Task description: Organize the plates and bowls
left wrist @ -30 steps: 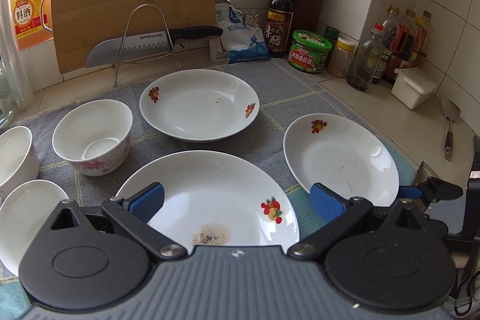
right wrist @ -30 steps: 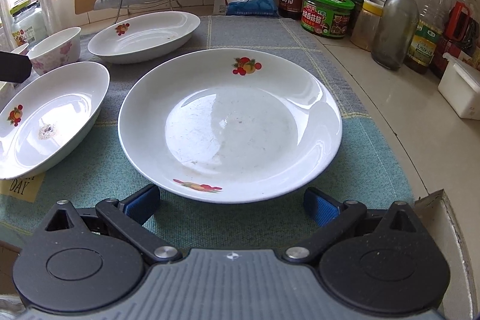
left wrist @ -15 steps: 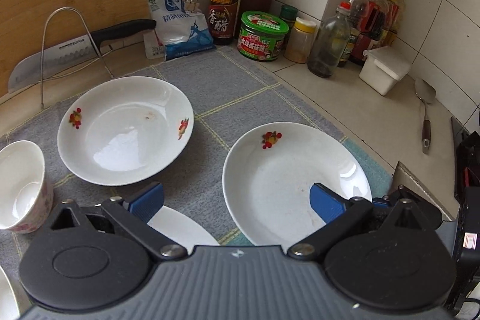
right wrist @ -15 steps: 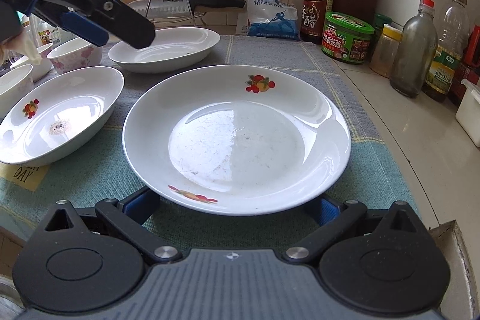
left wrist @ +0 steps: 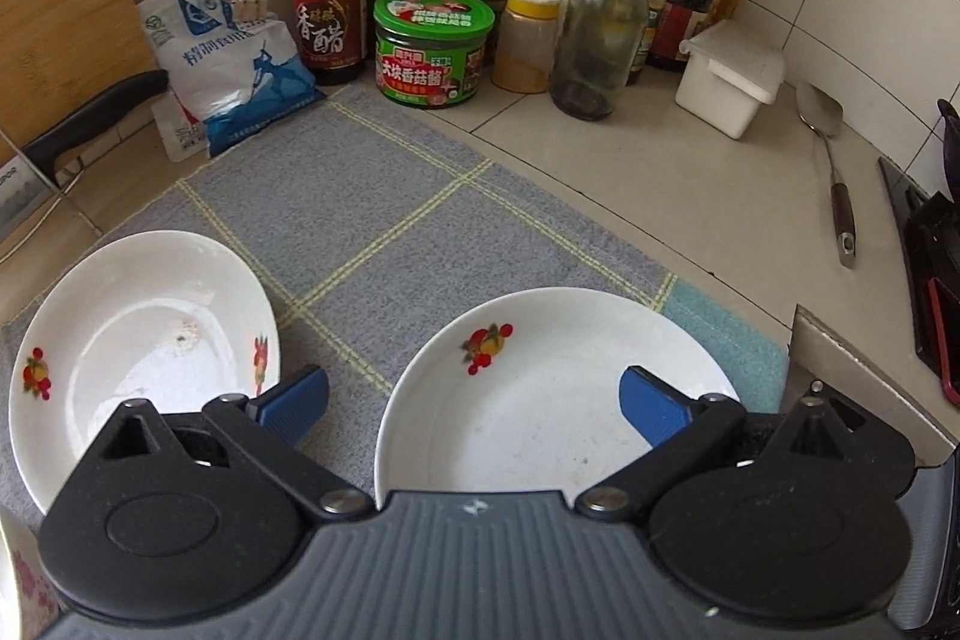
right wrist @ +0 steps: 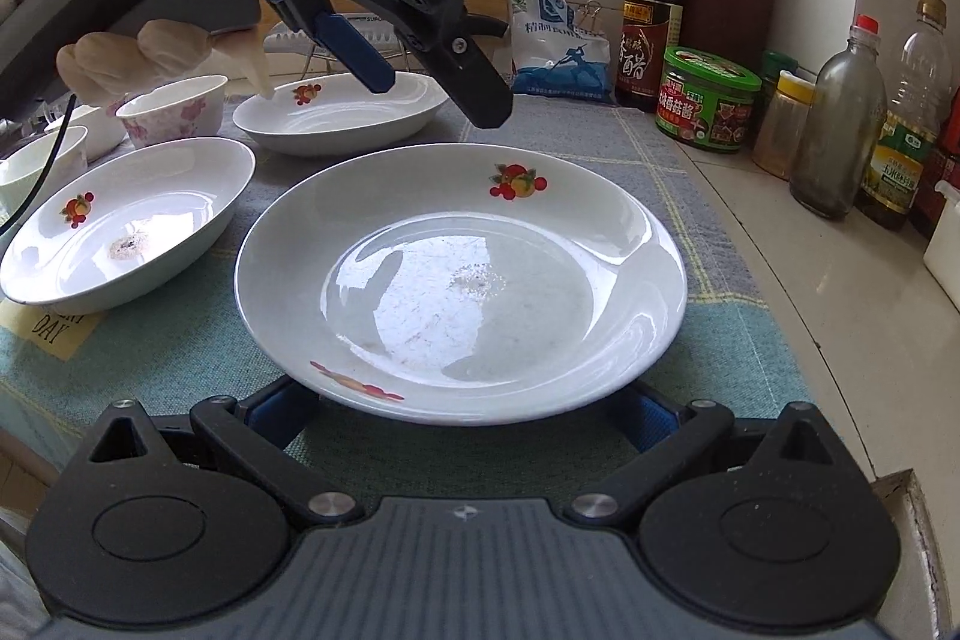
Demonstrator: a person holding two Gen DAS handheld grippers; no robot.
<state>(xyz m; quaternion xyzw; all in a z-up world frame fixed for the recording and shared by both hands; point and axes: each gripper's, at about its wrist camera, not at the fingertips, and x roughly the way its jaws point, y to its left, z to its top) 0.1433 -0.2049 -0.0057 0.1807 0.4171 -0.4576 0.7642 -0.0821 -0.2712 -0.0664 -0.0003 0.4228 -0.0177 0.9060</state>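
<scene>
In the right wrist view, the right gripper (right wrist: 462, 409) sits low at the near edge of the big plate (right wrist: 462, 280) in mid-frame, its blue fingers spread wide to either side under the rim. The left gripper (right wrist: 441, 97), gaping and empty, hangs above the plate at upper left, held by a gloved hand (right wrist: 138, 58). 2 more plates and some bowls (right wrist: 174, 109) lie on the cloth (right wrist: 180, 340) at left
</scene>
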